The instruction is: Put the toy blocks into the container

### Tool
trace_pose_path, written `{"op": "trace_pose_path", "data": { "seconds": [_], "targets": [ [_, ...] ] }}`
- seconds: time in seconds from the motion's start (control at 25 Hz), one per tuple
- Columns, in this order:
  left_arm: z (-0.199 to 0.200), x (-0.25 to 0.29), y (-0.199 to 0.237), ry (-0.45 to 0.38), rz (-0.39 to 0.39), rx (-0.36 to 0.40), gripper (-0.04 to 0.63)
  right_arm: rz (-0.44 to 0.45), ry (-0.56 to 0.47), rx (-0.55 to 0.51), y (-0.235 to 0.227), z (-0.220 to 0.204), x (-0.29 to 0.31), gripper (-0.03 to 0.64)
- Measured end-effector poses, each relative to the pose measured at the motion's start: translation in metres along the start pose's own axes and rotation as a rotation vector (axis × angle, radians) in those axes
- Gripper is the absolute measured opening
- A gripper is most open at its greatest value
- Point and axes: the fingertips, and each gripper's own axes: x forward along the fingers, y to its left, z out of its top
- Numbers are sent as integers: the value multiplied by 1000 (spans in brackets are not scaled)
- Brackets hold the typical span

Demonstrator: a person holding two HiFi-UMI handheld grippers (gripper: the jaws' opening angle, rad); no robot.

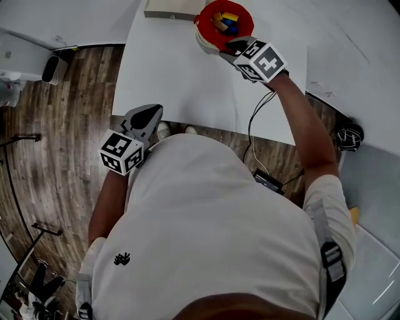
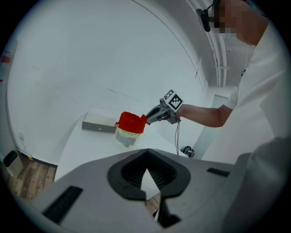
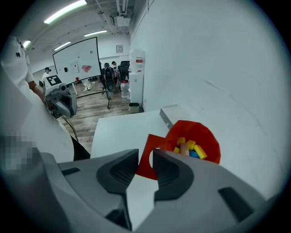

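A red container (image 1: pixel 204 24) stands at the far edge of the white table (image 1: pixel 181 75), over a clear tub (image 2: pixel 125 138). Yellow, blue and tan toy blocks (image 1: pixel 225 22) lie inside it, and they also show in the right gripper view (image 3: pixel 189 148). My right gripper (image 1: pixel 236 45) hovers at the container's near rim with its jaws apart. A red flap (image 3: pixel 146 157) with a hole shows in the gap beyond its tips (image 3: pixel 145 157), and no pad presses on it. My left gripper (image 1: pixel 150 116) hangs at the table's near edge, shut and empty (image 2: pixel 146 152).
A flat grey box (image 1: pixel 167 7) lies at the table's back, left of the container (image 2: pixel 98 125). On the wooden floor are a cable with a black box (image 1: pixel 269 181), a black round object (image 1: pixel 350 136) and a white bin (image 1: pixel 55 67). My own body fills the foreground.
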Motion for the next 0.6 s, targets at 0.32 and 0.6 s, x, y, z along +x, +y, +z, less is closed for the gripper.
{"op": "trace_pose_path", "data": {
  "seconds": [0.32, 0.6],
  "targets": [
    [7, 11, 11, -10, 76, -8, 6, -67, 49, -29, -97, 2, 21, 98],
    [5, 4, 22, -27, 158, -44, 6, -73, 135, -27, -147, -7, 55, 98]
  ]
}}
